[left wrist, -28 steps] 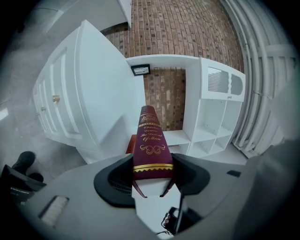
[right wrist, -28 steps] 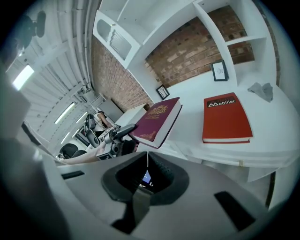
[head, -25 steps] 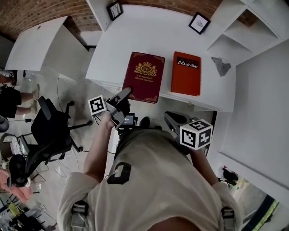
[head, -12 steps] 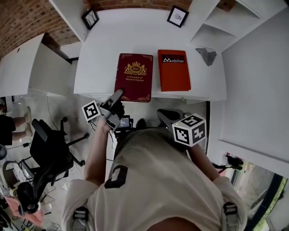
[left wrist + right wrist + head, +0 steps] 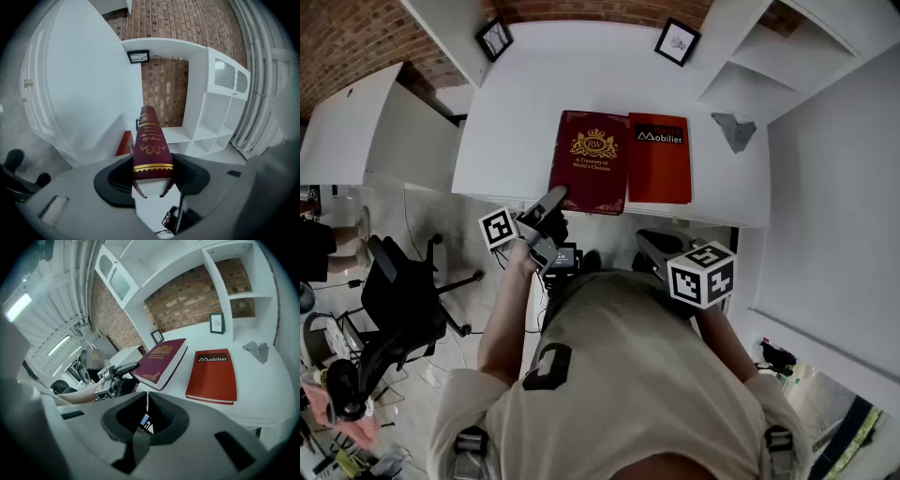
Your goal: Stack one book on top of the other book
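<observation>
Fingers (image 5: 116, 179) of the left gripper (image 5: 560, 194) pinch the maroon book (image 5: 591, 159). It has lifted and slid toward 3 o'clock and now meets the red book (image 5: 661, 169) on the bench (image 5: 525, 112), maybe overlapping it. The right gripper (image 5: 146, 404) has its fingers pressed together, empty.

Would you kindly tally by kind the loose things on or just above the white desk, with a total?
Books: 2 (maroon book, red book)
Picture frames: 2 (left frame, right frame)
Grey paper shape: 1
Total: 5
</observation>
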{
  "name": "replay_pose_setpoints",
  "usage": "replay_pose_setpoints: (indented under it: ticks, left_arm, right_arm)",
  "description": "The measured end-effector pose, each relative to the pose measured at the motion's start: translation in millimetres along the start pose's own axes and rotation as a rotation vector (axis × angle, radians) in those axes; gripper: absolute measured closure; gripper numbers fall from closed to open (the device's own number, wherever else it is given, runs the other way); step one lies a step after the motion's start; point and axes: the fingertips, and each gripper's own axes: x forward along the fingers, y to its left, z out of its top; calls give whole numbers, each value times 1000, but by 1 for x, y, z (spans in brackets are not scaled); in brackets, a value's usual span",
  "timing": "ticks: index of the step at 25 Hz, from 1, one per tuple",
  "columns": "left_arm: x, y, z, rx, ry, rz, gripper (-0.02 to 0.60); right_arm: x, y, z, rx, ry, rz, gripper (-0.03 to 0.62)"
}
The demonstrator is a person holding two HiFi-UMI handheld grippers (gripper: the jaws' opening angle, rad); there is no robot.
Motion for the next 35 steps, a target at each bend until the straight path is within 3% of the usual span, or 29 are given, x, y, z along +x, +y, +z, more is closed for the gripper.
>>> replay_pose_setpoints:
  ticks: [6, 13, 23, 28, 35]
  left_arm:
    - [5, -5, -7, -7, -22, 24, 368]
    - [62, 1, -30, 30, -53, 63, 368]
    - [106, 12, -56, 28, -69, 126, 368]
    - [124, 26, -71, 37, -81, 167, 368]
    - [146, 46, -84, 86, -77, 235, 367]
  right_arm:
    - [-22, -17, 15, 27, -27, -18, 588]
    - [-52, -78, 24, 23, -45, 35, 588]
    - [-71, -103, 19, 49, -24, 100, 588]
    - [-81, -113, 5, 114, -24, 124, 588]
    - [-89, -126, -4, 154, -20, 150, 588]
